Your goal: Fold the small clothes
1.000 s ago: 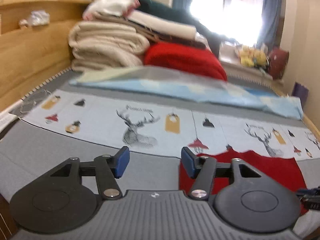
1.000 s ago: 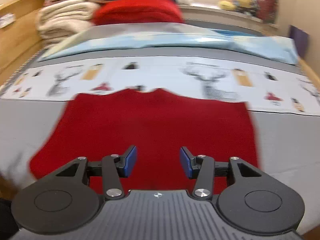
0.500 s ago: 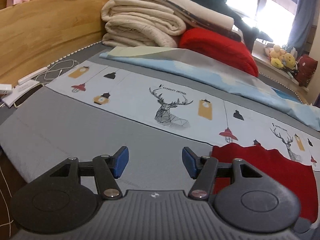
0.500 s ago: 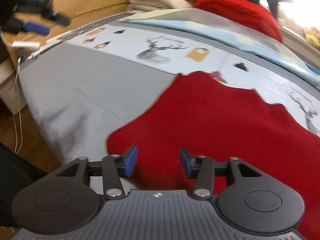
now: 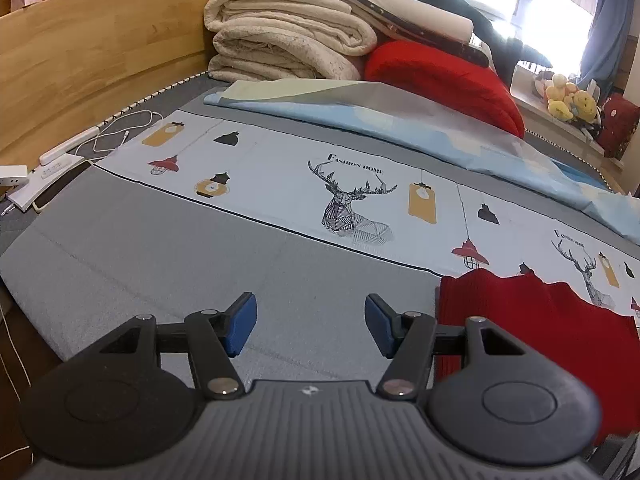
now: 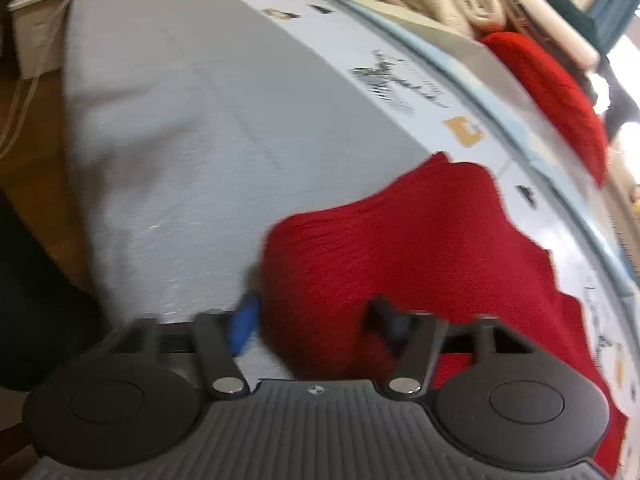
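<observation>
Since half a second ago the right tongs (image 6: 312, 320) swung left and dropped closer, so the red ribbed knit garment's (image 6: 420, 260) near edge now sits between the wide-apart blue pads (image 6: 244, 324), though motion blur hides whether they touch it. Left tongs (image 5: 310, 326) barely shifted, spread wide over bare grey textured bedcover (image 5: 160, 248), with the garment just to their right, partly cut off behind the black finger. Ahead lies a smooth pale sheet with deer print (image 5: 352, 208), and beyond it folded fluffy cream blankets (image 5: 288, 40) beside a red cushion (image 5: 440, 72).
</observation>
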The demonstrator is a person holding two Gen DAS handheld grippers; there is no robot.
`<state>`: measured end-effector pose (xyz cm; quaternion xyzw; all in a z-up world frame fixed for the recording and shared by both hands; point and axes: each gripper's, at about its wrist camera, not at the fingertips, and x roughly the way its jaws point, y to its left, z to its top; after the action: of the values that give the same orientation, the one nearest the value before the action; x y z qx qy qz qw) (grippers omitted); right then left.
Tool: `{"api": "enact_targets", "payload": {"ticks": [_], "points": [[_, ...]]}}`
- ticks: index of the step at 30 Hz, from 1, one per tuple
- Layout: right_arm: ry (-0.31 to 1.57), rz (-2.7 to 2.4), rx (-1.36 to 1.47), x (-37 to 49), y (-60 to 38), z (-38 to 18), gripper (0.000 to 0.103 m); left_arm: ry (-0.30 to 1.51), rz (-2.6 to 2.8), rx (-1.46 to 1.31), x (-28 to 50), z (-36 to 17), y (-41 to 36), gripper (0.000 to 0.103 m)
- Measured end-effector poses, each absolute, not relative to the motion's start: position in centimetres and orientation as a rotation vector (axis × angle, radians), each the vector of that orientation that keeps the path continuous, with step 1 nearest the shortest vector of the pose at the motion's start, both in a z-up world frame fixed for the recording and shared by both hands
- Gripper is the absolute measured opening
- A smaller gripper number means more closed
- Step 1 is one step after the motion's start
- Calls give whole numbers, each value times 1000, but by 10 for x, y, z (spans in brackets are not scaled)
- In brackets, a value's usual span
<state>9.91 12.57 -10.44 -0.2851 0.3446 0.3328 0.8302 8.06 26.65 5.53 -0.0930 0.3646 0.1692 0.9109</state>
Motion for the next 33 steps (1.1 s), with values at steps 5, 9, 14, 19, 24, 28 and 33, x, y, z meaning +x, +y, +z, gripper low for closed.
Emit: {"api": "enact_targets", "payload": {"ticks": [5,9,14,19,24,28,33], "points": [[747,716,-435,114,102,-82,26,751,338,-201,85,58,257,66],[693,653,-156,131,43,-38,18,741,307,-220,94,61,240,66],[562,483,177,144,-89,9,16,749,234,-217,119,61,200,66],[527,235,380,130,-231,6,15,757,147,-200,146,57,144,66],[846,-20,533,128,-342,-61,19,764,67,-150,167,50,86,66],[951,-223,612,122,-395,-92,25,789,23,-132,177,39,52,66],[820,-69,502,142,-399,-59,46,820,-36,-74,186,25,15,66]]}}
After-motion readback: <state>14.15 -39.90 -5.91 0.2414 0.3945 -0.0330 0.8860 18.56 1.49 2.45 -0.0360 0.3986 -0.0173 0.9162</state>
